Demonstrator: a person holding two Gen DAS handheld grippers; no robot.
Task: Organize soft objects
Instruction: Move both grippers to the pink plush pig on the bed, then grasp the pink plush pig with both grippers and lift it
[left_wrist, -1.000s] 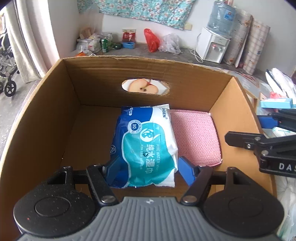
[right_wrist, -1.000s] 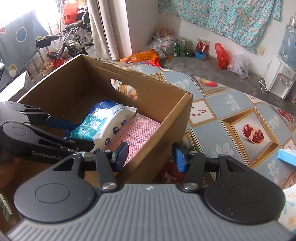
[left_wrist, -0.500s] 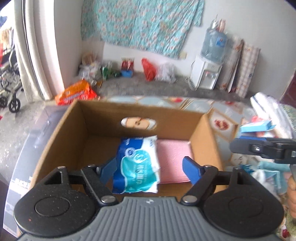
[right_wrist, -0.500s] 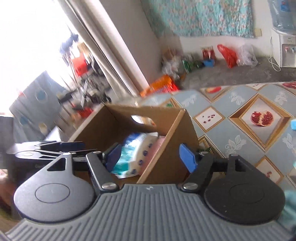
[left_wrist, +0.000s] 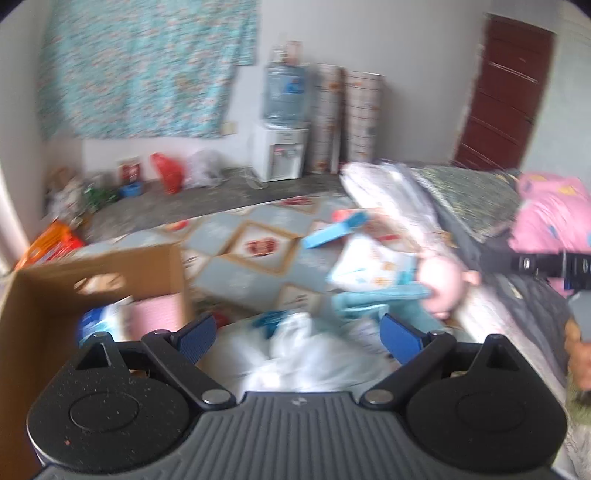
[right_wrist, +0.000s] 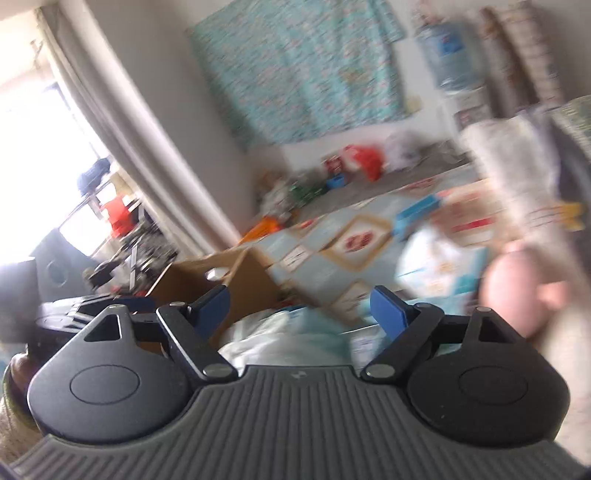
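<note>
**Hovering with both grippers spread, nothing grasped**

Holding above the clutter, the left gripper (left_wrist: 297, 336) is showing its blue pads wide apart with nothing between them. The right gripper (right_wrist: 299, 306) is likewise spread and gripping nothing. Both views are motion-blurred.

The cardboard box (left_wrist: 44, 295) is sitting at lower left in the left wrist view; inside it the wet wipes pack (left_wrist: 98, 323) is lying just beside the pink cloth (left_wrist: 155, 319).

Right of the box, on the patterned table cover (left_wrist: 236, 269), loose soft items are lying: a white plastic bag (left_wrist: 306, 354) below the left gripper's fingers, a white-and-blue pack (left_wrist: 373, 266), a teal cloth (left_wrist: 373, 299) and a pink rounded toy (left_wrist: 443, 284) just beside the pack.
</note>
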